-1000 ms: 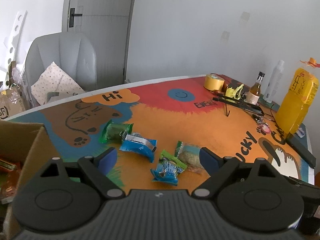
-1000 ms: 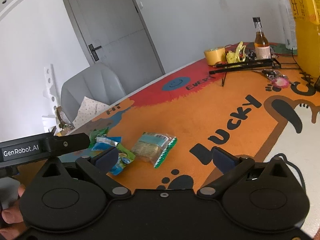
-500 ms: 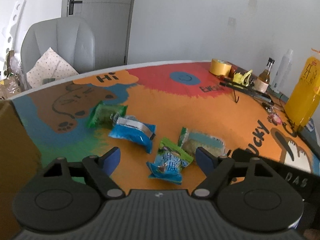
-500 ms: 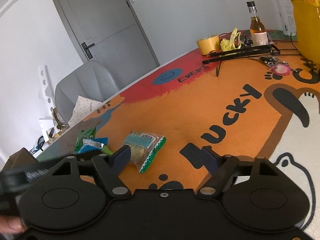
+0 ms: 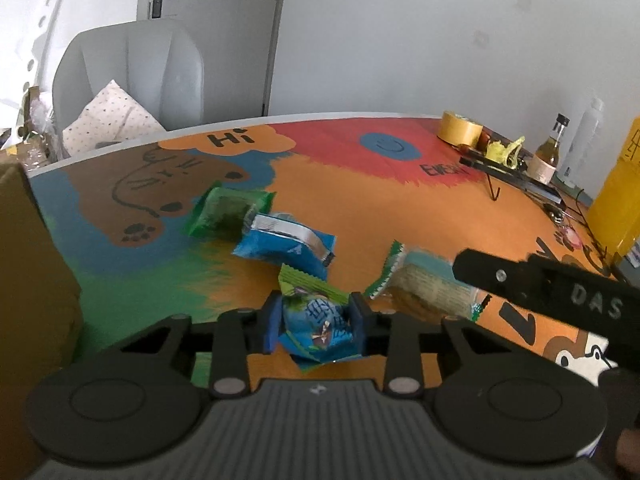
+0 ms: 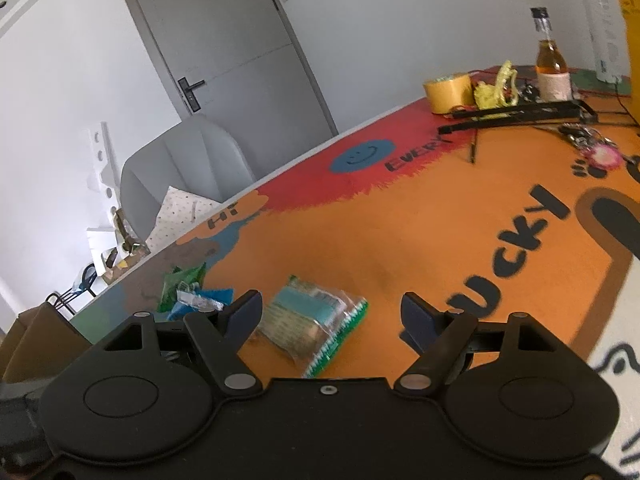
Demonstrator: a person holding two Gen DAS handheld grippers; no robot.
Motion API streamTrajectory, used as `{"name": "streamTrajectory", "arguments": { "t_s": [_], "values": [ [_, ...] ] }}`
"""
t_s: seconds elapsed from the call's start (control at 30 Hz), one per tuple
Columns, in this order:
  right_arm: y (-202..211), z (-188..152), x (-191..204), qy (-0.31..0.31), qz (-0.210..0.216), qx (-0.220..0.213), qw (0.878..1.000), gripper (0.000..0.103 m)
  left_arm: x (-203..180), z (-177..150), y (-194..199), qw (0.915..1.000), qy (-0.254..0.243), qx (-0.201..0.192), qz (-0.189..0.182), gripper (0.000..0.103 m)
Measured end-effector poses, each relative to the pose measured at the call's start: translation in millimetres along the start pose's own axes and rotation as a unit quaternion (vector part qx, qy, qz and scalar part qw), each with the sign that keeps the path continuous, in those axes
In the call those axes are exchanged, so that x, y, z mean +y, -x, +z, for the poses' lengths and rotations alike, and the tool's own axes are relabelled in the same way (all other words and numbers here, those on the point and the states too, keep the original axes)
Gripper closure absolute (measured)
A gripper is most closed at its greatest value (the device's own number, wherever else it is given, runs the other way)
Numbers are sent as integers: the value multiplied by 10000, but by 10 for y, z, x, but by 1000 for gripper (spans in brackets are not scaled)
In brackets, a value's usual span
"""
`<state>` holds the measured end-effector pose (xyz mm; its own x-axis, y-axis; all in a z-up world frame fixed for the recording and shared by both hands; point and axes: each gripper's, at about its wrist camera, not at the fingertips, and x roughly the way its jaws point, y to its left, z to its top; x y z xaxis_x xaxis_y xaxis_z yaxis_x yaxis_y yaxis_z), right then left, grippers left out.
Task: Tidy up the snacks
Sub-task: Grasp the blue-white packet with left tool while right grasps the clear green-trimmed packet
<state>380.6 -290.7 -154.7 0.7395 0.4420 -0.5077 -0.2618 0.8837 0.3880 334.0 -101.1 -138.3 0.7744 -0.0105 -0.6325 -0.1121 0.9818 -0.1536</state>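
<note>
My left gripper (image 5: 316, 322) is shut on a small blue and green snack packet (image 5: 316, 320) at the near edge of the colourful table mat (image 5: 360, 200). Behind it lie a blue packet with a silver end (image 5: 284, 242) and a green packet (image 5: 228, 214). A clear packet with a green edge (image 5: 424, 284) lies to the right. My right gripper (image 6: 332, 314) is open, and that clear packet (image 6: 310, 322) lies between and just beyond its fingers. The right gripper's black arm (image 5: 560, 296) crosses the left wrist view.
A cardboard box (image 5: 28, 272) stands at the left; it also shows in the right wrist view (image 6: 36, 340). At the far right are a tape roll (image 5: 460, 130), a small bottle (image 5: 550, 154), a black stand (image 5: 512, 178) and a yellow bag (image 5: 618, 200). A grey chair (image 5: 132, 72) stands behind the table.
My left gripper moved forward and down and closed on the small blue and green packet. My right gripper moved in towards the clear packet and stays open.
</note>
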Motion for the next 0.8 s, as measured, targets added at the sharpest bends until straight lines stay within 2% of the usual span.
{"name": "streamTrajectory", "arguments": {
  "t_s": [0.47, 0.53, 0.7, 0.77, 0.8],
  "values": [
    [-299, 141, 195, 461, 151, -45, 9988, 23, 237, -6, 132, 9990, 387, -70, 217, 70],
    [-341, 128, 255, 647, 252, 32, 9976, 22, 274, -5, 136, 9987, 427, -70, 265, 70],
    [-407, 37, 368, 1076, 187, 446, 9930, 22, 312, 14, 200, 9983, 446, -138, 354, 70],
    [-379, -12, 400, 1212, 170, 534, 9910, 35, 316, 5, 224, 9982, 458, -137, 370, 70],
    [-370, -48, 417, 1293, 173, 619, 9895, 46, 318, -1, 237, 9982, 466, -129, 366, 70]
  ]
}}
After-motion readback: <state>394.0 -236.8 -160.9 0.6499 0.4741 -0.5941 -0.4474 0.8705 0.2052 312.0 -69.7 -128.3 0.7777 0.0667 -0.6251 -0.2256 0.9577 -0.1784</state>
